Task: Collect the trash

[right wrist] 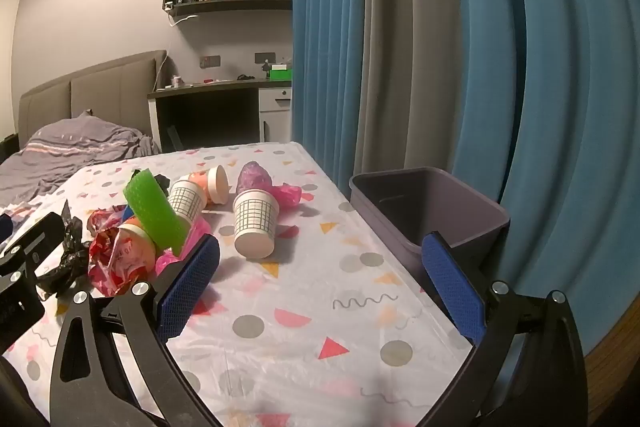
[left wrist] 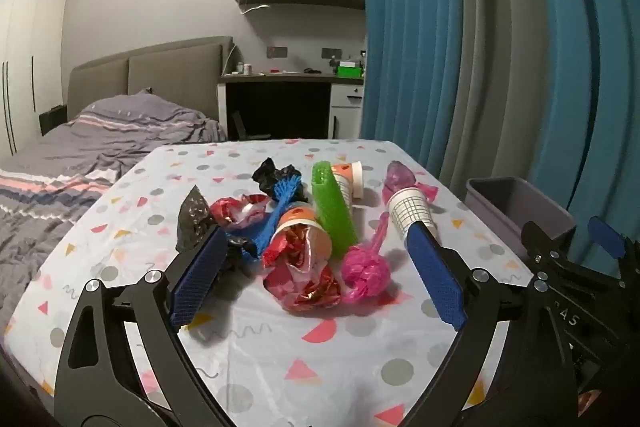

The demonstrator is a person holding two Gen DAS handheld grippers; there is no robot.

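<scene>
A pile of trash lies on the patterned tablecloth (left wrist: 320, 367): a red foil wrapper (left wrist: 304, 275), a pink net ball (left wrist: 366, 271), a green mesh sleeve (left wrist: 334, 211), a blue net (left wrist: 276, 211), black plastic (left wrist: 194, 219), an orange cup (left wrist: 304, 227) and a grid-patterned paper cup (left wrist: 410, 211). My left gripper (left wrist: 316, 279) is open around the red wrapper and pink ball, empty. My right gripper (right wrist: 320, 283) is open and empty over bare cloth, right of the pile; the grid cup (right wrist: 256, 223) lies ahead of it. A grey bin (right wrist: 428, 211) stands beyond the table's right edge.
Blue and grey curtains (right wrist: 440, 47) hang behind the bin. A bed (left wrist: 80, 163) lies to the left of the table, a desk (left wrist: 292, 79) at the back wall. The bin also shows in the left wrist view (left wrist: 516, 207), with the right gripper in front of it.
</scene>
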